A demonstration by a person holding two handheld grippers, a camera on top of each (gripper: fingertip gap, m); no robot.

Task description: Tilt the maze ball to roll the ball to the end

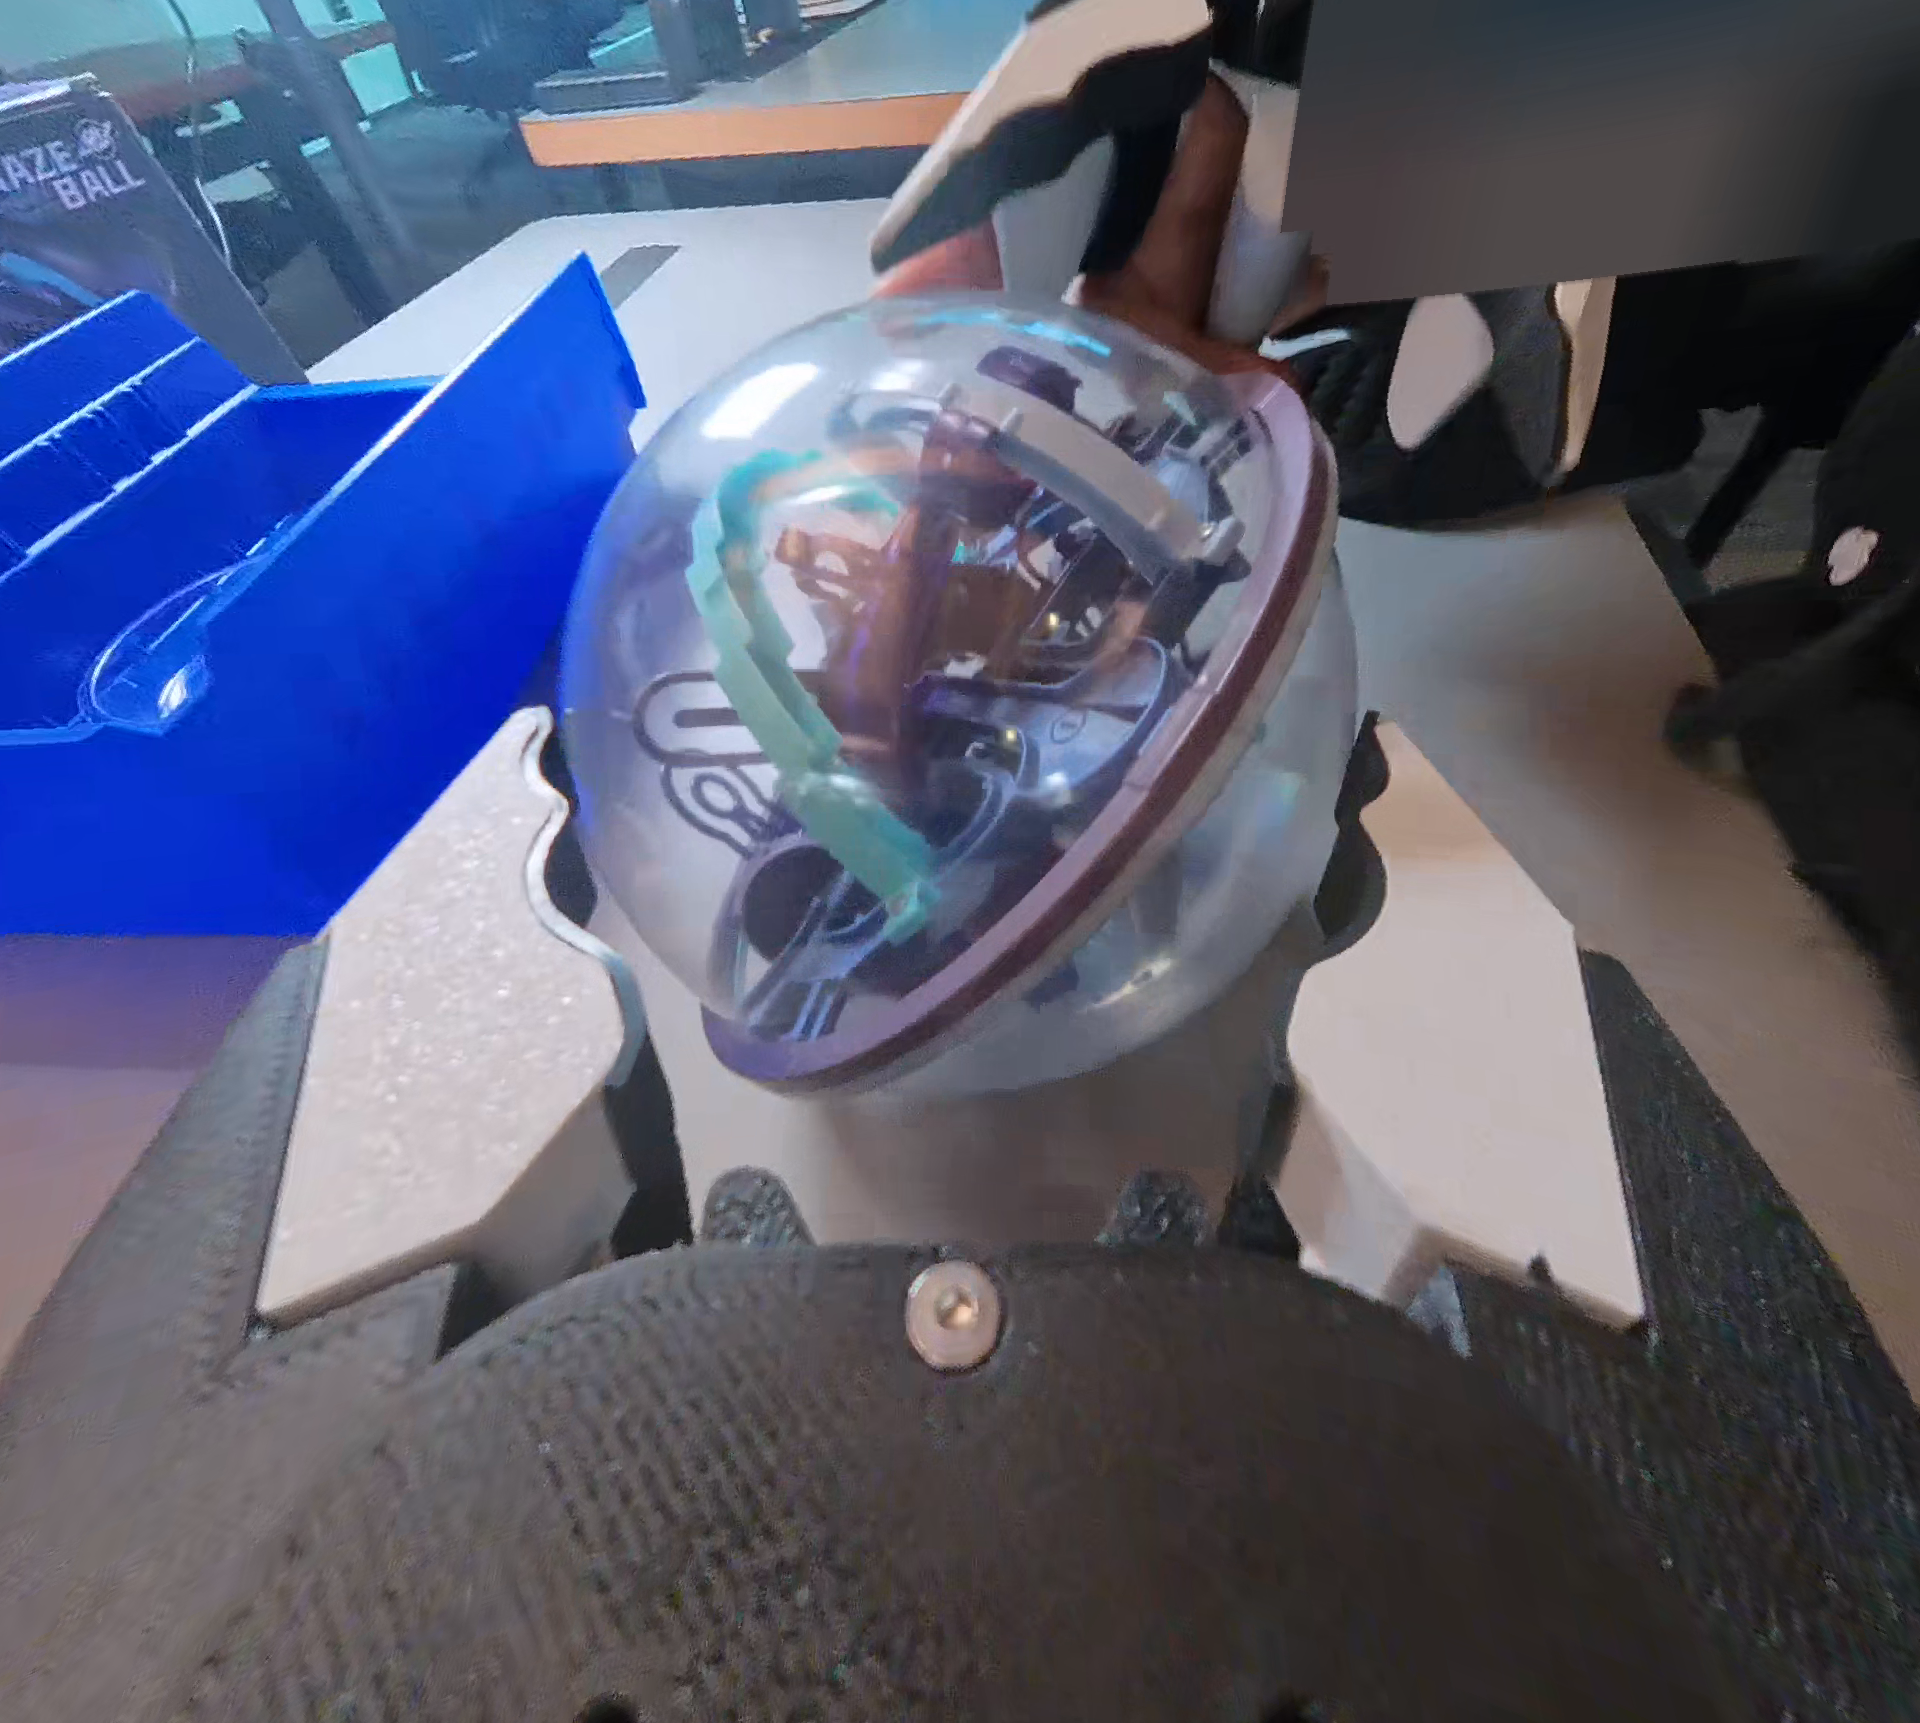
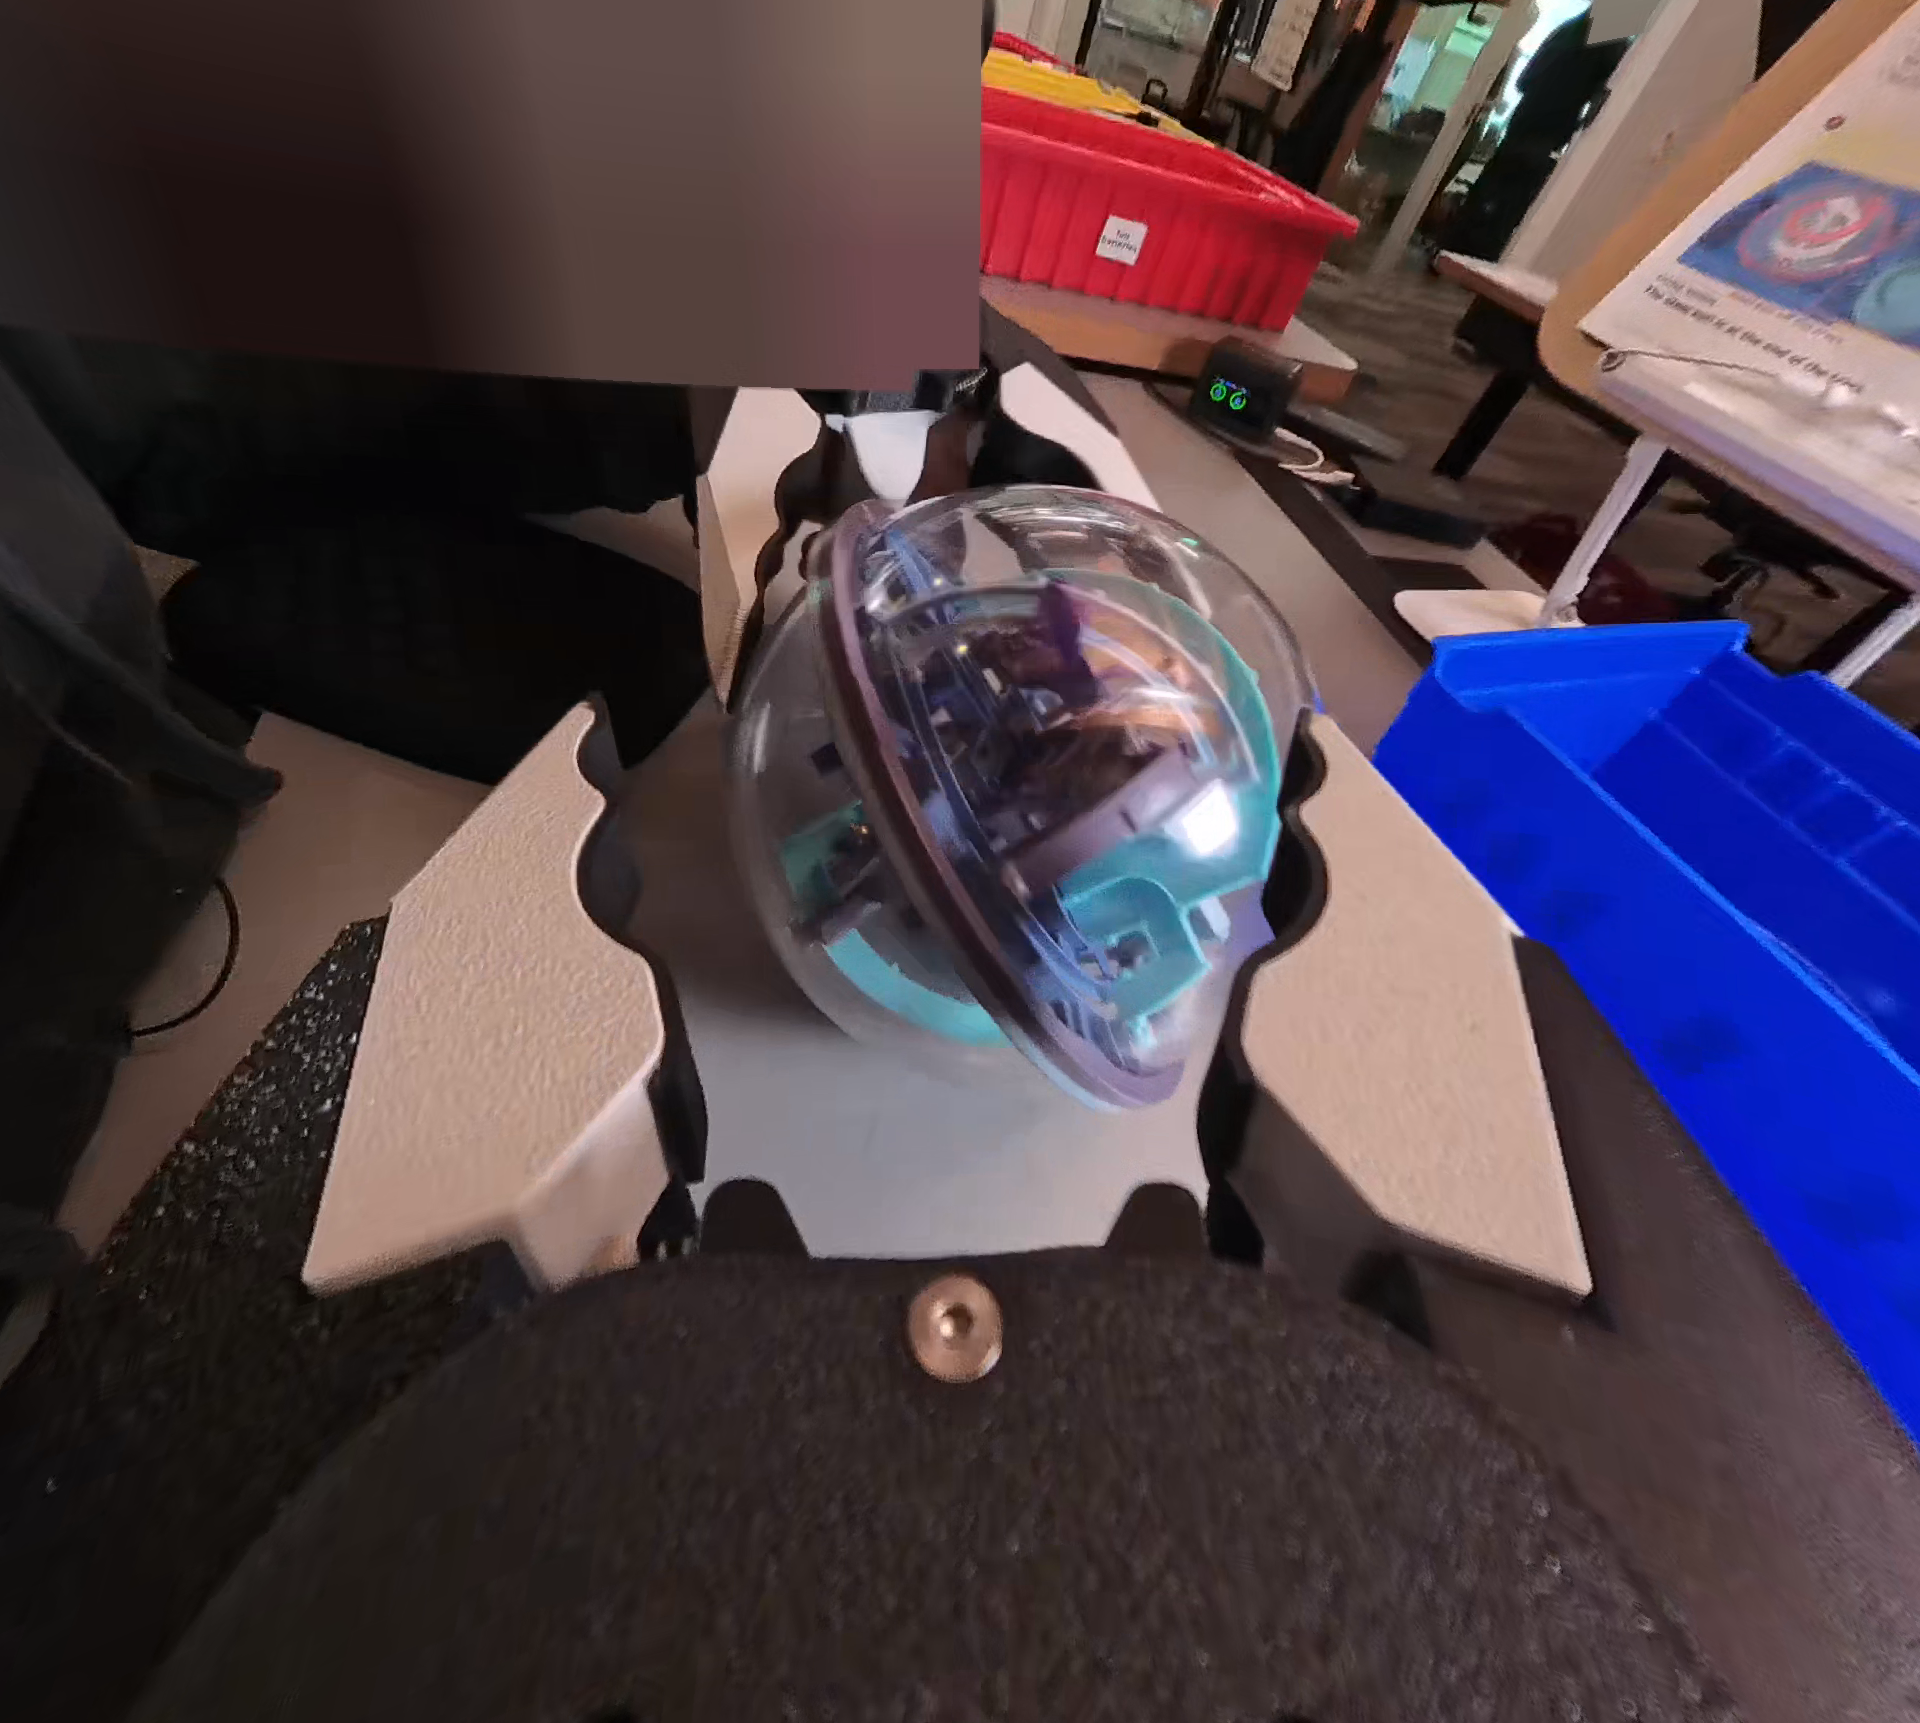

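The left gripper [image 1: 961,800] and right gripper [image 2: 951,852] face each other, both squeezing the tilted maze ball [image 1: 956,697] above the table [image 1: 1507,686].

Both grippers alike: black textured printed body, silver screw [image 1: 953,1312] centered, pale grey fingers [image 2: 499,977] with wavy black-edged insides.

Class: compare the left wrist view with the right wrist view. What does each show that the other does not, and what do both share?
Only the left wrist view: a dark printed cardboard box behind the bin.

Only the right wrist view: a red plastic tray and a propped instruction sheet.

Both: the clear plastic maze ball between each gripper's fingers, the blue plastic bin and the grey table.
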